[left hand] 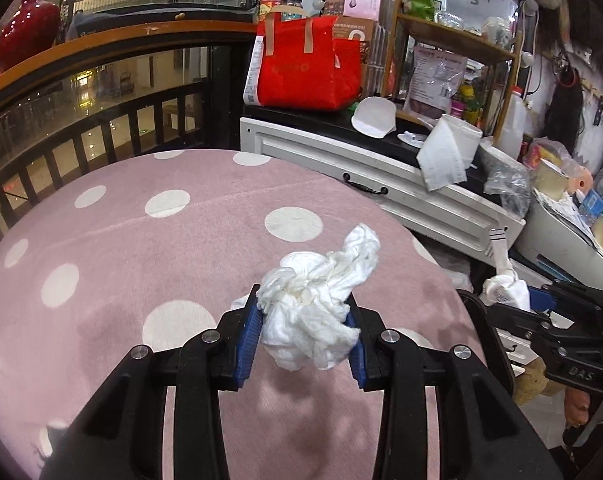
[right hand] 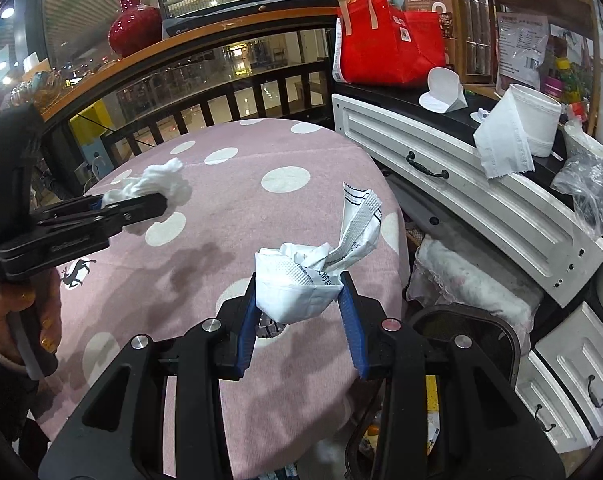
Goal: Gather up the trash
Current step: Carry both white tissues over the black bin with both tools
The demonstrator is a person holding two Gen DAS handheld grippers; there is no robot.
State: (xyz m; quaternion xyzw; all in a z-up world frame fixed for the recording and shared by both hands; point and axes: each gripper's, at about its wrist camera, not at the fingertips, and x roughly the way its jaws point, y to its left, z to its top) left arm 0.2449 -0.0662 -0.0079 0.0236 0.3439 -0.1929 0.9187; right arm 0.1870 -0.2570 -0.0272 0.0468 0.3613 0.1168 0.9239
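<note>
The crumpled tissue sits between the blue pads of the left gripper, whose jaws are clamped on it. It is a white, wrinkled wad with a twisted tail, and its long axis runs from the jaws forward and to the right, the tail pointing away from the camera. It hangs clear above the pink worktop with white dots.

The white wrapper is pinched in the jaws of the right gripper. It is creased paper with black print and a crimped edge; its bunched body lies between the pads, and a long strip rises forward and to the right.

Right of the jaws stands a white drawer cabinet, with a toilet roll and a red bag on top.
</note>
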